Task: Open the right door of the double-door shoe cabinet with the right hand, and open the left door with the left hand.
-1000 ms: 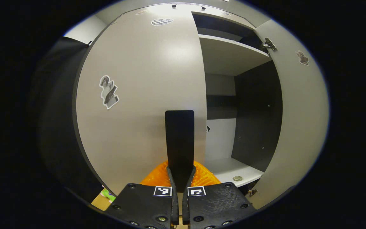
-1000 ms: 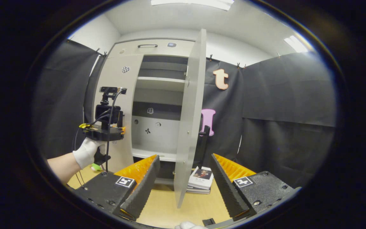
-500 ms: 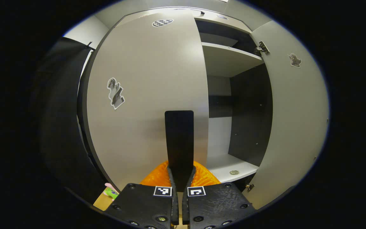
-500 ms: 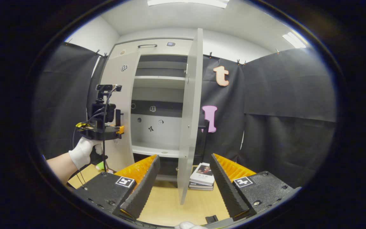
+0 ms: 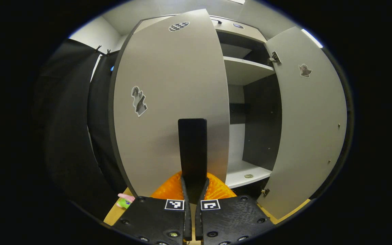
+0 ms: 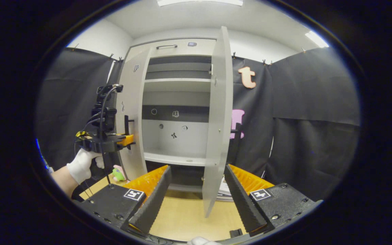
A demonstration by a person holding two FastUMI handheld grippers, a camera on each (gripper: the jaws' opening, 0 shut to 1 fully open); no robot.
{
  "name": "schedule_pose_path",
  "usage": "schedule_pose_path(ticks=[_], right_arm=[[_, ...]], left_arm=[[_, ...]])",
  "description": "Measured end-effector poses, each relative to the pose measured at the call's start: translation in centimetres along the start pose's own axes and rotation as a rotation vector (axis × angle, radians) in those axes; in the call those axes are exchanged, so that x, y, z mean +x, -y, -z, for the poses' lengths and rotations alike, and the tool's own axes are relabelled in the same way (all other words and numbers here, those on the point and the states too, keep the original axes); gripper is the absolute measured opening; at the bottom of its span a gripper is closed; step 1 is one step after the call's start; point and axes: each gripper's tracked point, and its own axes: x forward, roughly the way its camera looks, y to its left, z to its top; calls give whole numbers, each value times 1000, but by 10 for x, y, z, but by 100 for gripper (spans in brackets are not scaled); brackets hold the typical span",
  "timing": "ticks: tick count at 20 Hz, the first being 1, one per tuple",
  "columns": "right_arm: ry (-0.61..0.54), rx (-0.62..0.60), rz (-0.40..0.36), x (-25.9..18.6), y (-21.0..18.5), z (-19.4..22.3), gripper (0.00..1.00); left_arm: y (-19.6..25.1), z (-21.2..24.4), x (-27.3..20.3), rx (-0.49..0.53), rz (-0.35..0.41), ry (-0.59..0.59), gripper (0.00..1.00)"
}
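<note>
While your left claw (image 5: 193, 195) pinches the dark upright handle (image 5: 192, 149) of the left door (image 5: 168, 102), both fingers pressed against it, that door stands swung partway out from the shoe cabinet (image 6: 177, 102). In the right gripper view you can see the same left claw (image 6: 128, 139) farther off, held by your white-gloved hand (image 6: 80, 165) at the left door (image 6: 131, 115). Your right claw (image 6: 196, 194) is spread wide and grips nothing; the lower edge of the right door (image 6: 218, 119) hangs between its two fingers, apart from both. That right door (image 5: 310, 129) is swung well out, with two hinges showing on its inner face in the left gripper view. No writing on the doors is readable: the left door carries two stickers, a checkered one (image 5: 179, 26) near the top and a greyish figure (image 5: 139, 101) lower down, and the right door carries one small sticker (image 5: 305, 70). Several small stickers dot the cabinet's back panel (image 6: 175, 132). One small round thing (image 5: 248, 176) lies on the lower shelf. A pink and green toy (image 5: 125, 201) lies on the tabletop (image 6: 182, 217) beside the left door's foot, and a stack of books (image 6: 224, 190) lies behind the right door; I cannot count them.
</note>
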Motion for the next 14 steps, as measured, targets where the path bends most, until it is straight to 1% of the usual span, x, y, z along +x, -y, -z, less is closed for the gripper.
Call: schedule_pose_path(ticks=[1,2,5,6,7,8,10,14], right_arm=[[-2,-2,-9,2,-4,0,98],[-5,-3,-18,4,-7,1,96],[-8,-1,-52,9,-18,1,98],[-8,-2,-62,11,-21,1,96],[-6,-2,-73,13,-26,0,98],[-7,-3,-84,15,-30,0,96],[-9,-3,-106,19,-40,0,96],[-16,-2,-146,19,-50,4,99]], left_arm=[[-3,0,-4,3,-3,4,4],[-7,0,-9,3,-6,6,4],[-18,2,-24,-3,-21,8,4],[-22,4,-30,-5,-27,8,3],[-27,4,-36,-6,-36,8,3],[-33,5,-43,-6,-46,7,3],[-48,7,-53,-8,-74,7,3],[-79,11,-77,-20,-118,5,2]])
